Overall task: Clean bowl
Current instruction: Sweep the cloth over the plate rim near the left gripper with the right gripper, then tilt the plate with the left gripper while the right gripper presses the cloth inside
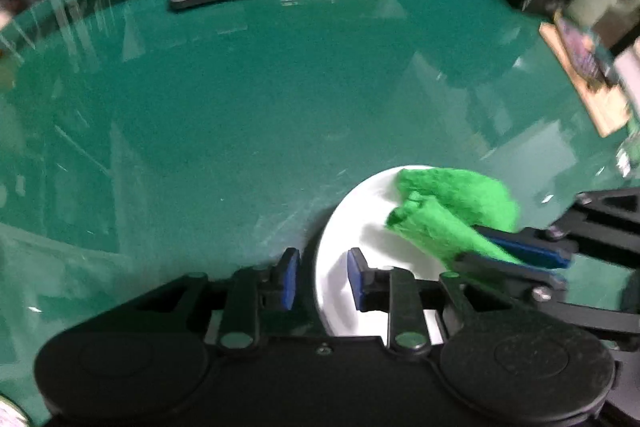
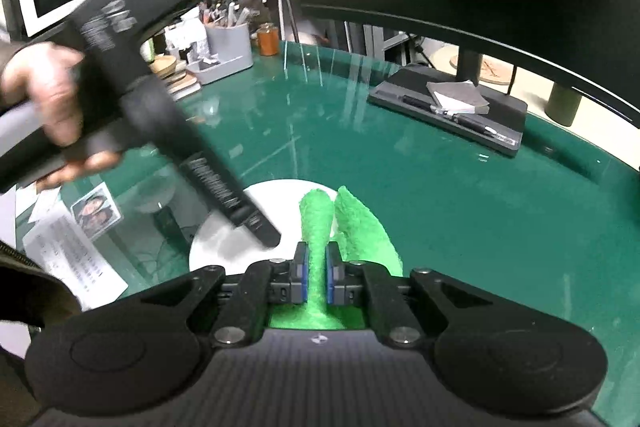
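Bowl: I see the shallow white ceramic bowl (image 1: 352, 227) sitting on the glossy dark-green glass tabletop (image 1: 240, 107), near its front edge and just ahead of both tools; its far rim lies under the cloth.
Cloth: a bright green fuzzy cleaning cloth (image 2: 320, 223) is bunched and draped over the far right part of the bowl, touching the white inner surface.
Right tongs: my right tongs (image 2: 316, 273) are pressed together on a fold of the cloth, the blue pads squeezing it from both sides; they slant down toward the bowl.
Left tongs: my left tongs (image 1: 323, 275) straddle the near rim of the bowl, one blue pad outside the wall and one inside; the gap is narrow, and I read it as a steadying pinch on the rim, though blur hides the contact itself.
Surroundings: a flat black monitor base (image 2: 452, 111) with a pen and a small notebook stands well apart at the back; it plays no part.
Progress: I judge the wipe to be under way, not finished; the visible inner surface looks white and unmarked, yet the part under the cloth is hidden.
Left to do: sweep the cloth round the remaining inside; lift it clear; release the rim.
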`<action>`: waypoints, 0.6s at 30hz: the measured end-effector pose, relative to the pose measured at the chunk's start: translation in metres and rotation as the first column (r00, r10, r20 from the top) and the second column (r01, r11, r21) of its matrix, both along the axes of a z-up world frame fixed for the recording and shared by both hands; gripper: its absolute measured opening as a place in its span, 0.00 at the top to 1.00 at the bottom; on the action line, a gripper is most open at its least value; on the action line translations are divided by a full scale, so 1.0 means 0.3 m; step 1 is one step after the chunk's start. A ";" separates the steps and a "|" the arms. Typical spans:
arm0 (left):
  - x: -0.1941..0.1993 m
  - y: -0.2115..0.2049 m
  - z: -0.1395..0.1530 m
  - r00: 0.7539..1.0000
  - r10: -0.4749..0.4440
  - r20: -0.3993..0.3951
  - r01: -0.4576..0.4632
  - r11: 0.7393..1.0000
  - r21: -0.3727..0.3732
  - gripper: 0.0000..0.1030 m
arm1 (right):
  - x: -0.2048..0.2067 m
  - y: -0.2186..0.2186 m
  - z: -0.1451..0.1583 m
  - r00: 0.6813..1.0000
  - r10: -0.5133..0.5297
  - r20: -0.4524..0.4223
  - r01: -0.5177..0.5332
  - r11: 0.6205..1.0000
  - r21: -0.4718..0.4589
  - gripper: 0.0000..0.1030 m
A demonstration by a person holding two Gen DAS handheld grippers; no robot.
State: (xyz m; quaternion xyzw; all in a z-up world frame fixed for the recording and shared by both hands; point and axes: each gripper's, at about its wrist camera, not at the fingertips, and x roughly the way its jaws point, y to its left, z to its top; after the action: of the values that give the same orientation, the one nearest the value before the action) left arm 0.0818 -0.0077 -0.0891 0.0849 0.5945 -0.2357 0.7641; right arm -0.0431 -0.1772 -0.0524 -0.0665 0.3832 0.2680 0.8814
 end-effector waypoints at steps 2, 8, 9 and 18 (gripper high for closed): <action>-0.004 0.000 0.001 1.000 0.005 -0.003 -0.005 1.000 -0.010 0.83 | -0.006 -0.001 -0.003 1.000 -0.012 -0.010 0.012 1.000 -0.001 0.93; -0.027 -0.001 -0.002 1.000 0.010 0.018 -0.010 1.000 -0.008 0.83 | -0.019 0.040 -0.005 0.995 0.003 -0.098 0.002 0.999 0.047 0.92; -0.029 -0.001 -0.001 1.000 0.010 0.020 -0.010 1.000 -0.007 0.83 | -0.027 0.060 -0.002 0.993 0.026 -0.112 -0.019 0.998 0.061 0.92; -0.038 0.005 0.003 1.000 0.013 0.026 -0.013 1.000 -0.004 0.82 | -0.012 0.025 -0.008 0.995 -0.020 -0.096 0.023 0.999 0.030 0.93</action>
State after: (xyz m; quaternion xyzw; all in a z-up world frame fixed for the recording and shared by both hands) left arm 0.0704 -0.0062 -0.0882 0.0825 0.5847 -0.2308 0.7733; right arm -0.0469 -0.1696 -0.0548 -0.0359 0.4215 0.2671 0.8659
